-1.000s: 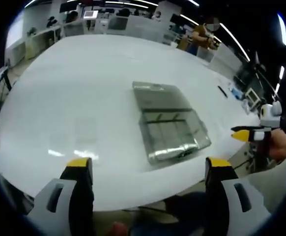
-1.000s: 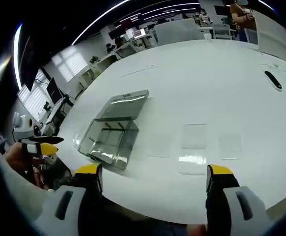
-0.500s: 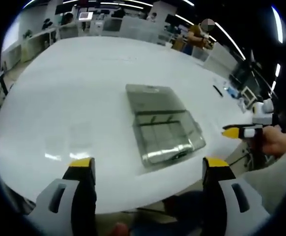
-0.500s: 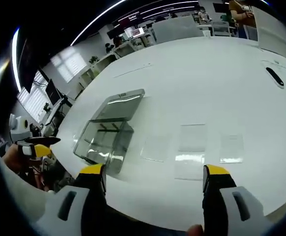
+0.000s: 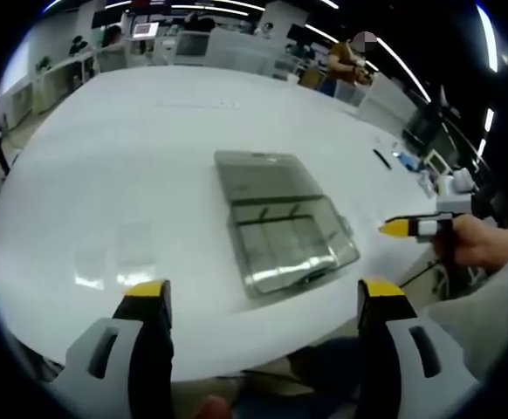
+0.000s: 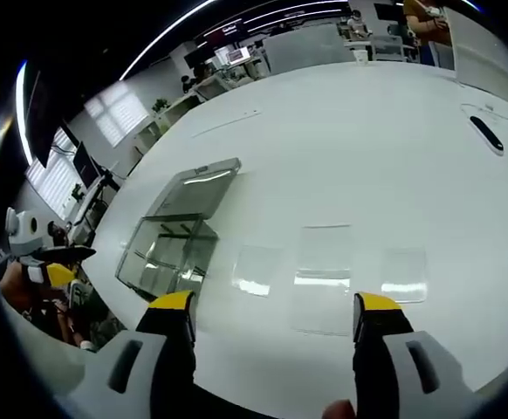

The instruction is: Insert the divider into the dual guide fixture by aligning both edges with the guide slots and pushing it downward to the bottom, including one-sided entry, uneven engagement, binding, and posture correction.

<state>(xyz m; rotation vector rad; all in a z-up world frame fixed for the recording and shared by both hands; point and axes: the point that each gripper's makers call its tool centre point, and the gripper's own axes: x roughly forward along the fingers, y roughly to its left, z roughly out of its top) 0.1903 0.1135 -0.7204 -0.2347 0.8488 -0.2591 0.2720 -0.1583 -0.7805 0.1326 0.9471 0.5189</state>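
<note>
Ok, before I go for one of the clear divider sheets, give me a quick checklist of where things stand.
1. Right hand-held gripper open and empty: ok.
2. Left hand-held gripper open and empty: ok.
3. Flat clear plastic divider sheets lying on the white table ahead of the right hand-held gripper: ok.
4. Clear rectangular guide fixture box unobstructed, lid laid open: ok.
5. Divider already seated in the slots: cannot tell, the box's clear walls blur together.
6. Slot positions readable from here: cannot tell.

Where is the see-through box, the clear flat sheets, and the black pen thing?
see-through box (image 5: 280,229), left gripper view, its open tray.
clear flat sheets (image 6: 322,253), right gripper view, middle sheet.
black pen thing (image 6: 485,133), right gripper view, its middle.
</note>
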